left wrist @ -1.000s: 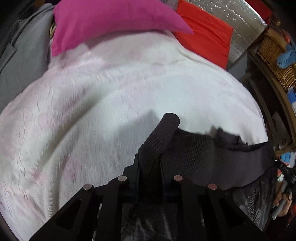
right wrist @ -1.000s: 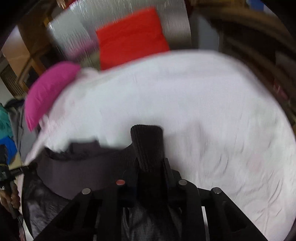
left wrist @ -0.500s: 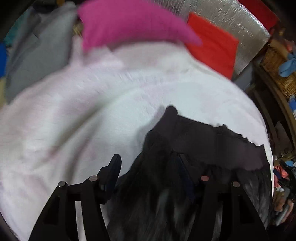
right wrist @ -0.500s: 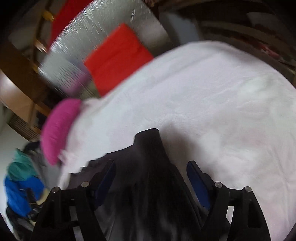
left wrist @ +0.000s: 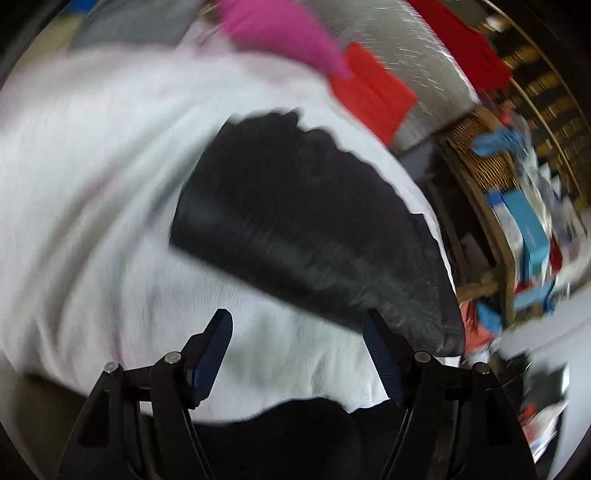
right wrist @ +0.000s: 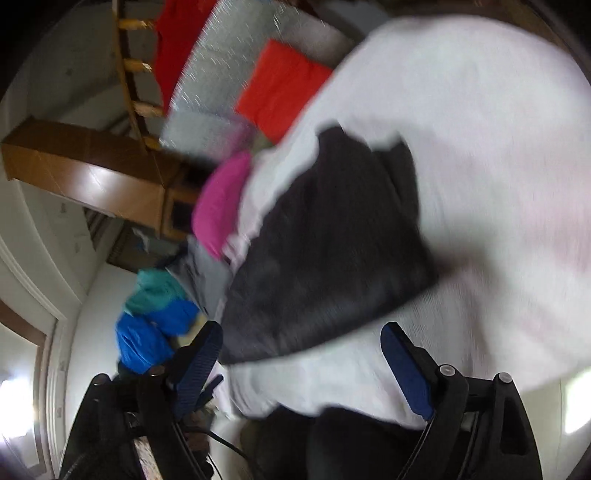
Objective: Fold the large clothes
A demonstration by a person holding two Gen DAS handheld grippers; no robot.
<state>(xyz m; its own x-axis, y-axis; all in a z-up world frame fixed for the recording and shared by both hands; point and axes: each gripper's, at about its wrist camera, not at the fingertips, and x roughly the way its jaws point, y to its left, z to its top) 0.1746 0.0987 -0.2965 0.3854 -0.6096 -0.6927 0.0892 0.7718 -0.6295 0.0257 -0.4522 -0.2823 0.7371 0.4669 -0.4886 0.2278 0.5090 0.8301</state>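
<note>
Lying flat on the white bedspread [left wrist: 92,177] is the dark garment [left wrist: 306,221], folded into a rough slab and not touching either gripper. From the left wrist view its long axis runs from about 10 o'clock down to 4 o'clock, with the ragged, wavy edge facing 1 o'clock and the straight folded edge facing 7 o'clock; the lower end reaches the bed's edge. From the right wrist view the same garment [right wrist: 325,251] stretches from 1 o'clock to 7 o'clock. The left gripper [left wrist: 299,332] has its jaws apart and still spreading, nothing between them, just bedspread underneath. Same deal with the right gripper [right wrist: 303,343]: jaws wide and opening, empty. Everything's pretty motion-blurred. Up at 12 o'clock there's a pink pillow [left wrist: 280,33], a red cushion [left wrist: 373,96] just beside it, and a silvery sheet [left wrist: 417,48] behind. Off at 3 o'clock sits a wicker basket [left wrist: 484,155] on cluttered wooden shelves. The right view shows a blue and teal bundle [right wrist: 155,317] at 9 o'clock.
</note>
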